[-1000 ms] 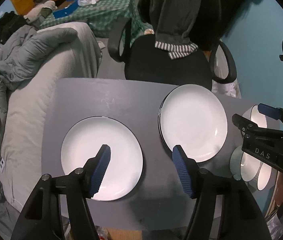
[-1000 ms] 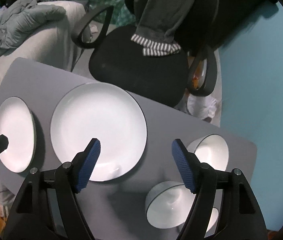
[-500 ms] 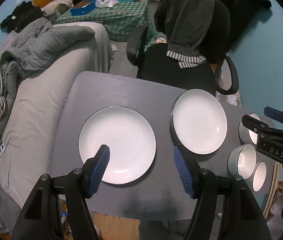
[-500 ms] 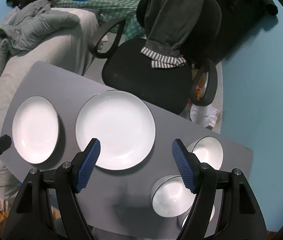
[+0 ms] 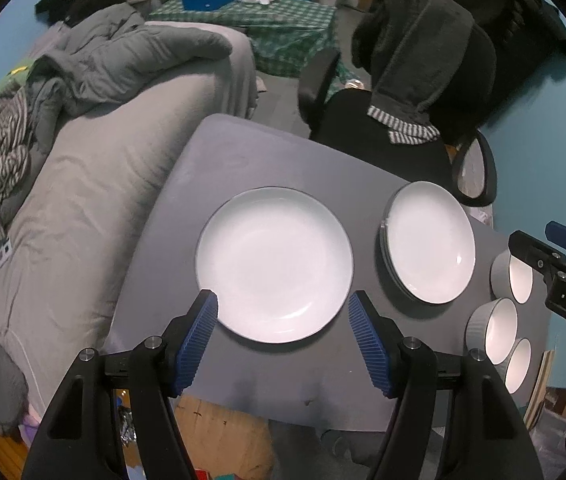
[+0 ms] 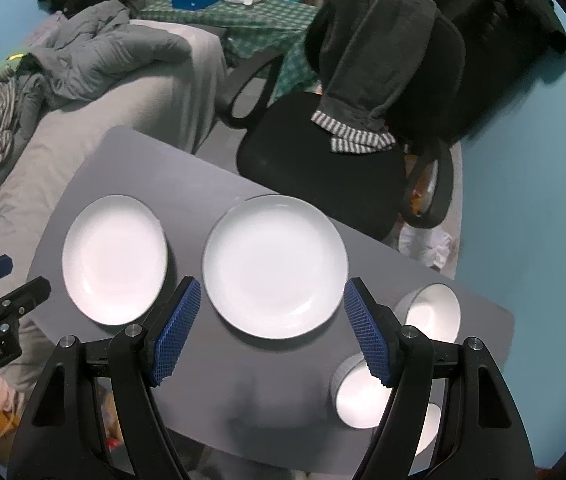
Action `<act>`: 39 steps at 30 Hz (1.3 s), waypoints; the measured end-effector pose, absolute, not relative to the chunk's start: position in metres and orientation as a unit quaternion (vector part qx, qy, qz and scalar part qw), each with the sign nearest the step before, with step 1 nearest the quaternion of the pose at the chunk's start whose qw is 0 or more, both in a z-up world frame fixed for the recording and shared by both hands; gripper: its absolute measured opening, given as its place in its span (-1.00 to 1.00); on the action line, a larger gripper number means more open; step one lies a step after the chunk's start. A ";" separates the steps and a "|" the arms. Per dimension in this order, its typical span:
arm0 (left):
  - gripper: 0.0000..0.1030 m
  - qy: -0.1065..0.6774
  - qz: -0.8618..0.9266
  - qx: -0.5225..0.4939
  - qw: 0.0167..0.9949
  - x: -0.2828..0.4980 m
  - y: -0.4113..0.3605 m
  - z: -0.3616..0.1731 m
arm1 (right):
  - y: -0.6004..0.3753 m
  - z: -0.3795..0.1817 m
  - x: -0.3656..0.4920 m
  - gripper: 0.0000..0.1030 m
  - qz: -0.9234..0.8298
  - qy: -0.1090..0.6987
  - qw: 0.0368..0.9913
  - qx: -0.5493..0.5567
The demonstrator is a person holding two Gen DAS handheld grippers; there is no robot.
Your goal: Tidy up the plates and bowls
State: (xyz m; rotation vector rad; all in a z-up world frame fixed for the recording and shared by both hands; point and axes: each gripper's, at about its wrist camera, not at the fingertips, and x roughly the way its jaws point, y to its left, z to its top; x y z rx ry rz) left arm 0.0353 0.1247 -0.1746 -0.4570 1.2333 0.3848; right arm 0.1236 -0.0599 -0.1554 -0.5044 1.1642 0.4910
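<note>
Two white plates sit side by side on the grey desk [image 5: 243, 160]: the left plate [image 5: 274, 264] and the right plate [image 6: 275, 266]. Three bowls [image 5: 499, 330] sit at the far right. The left hand-held gripper [image 5: 283, 340] and right hand-held gripper [image 6: 271, 330] both hang above, released, grasping nothing.

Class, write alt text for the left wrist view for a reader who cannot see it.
Open blue-padded left tongs hover empty above a white plate on a grey table. To its right sit a plate stack and three bowls, with the right tongs at the edge.
</note>
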 end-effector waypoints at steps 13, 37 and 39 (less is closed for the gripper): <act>0.34 0.571 0.243 -0.257 0.741 -0.007 0.167 -0.199 | -0.006 -0.186 0.118 0.42 0.304 0.536 0.733 -0.289; 0.34 0.592 0.258 -0.320 0.694 0.003 0.206 -0.300 | 0.082 -0.290 0.147 0.42 0.403 0.567 0.640 -0.327; 0.34 0.597 0.255 -0.321 0.690 0.005 0.206 -0.305 | 0.085 -0.294 0.147 0.42 0.414 0.572 0.633 -0.318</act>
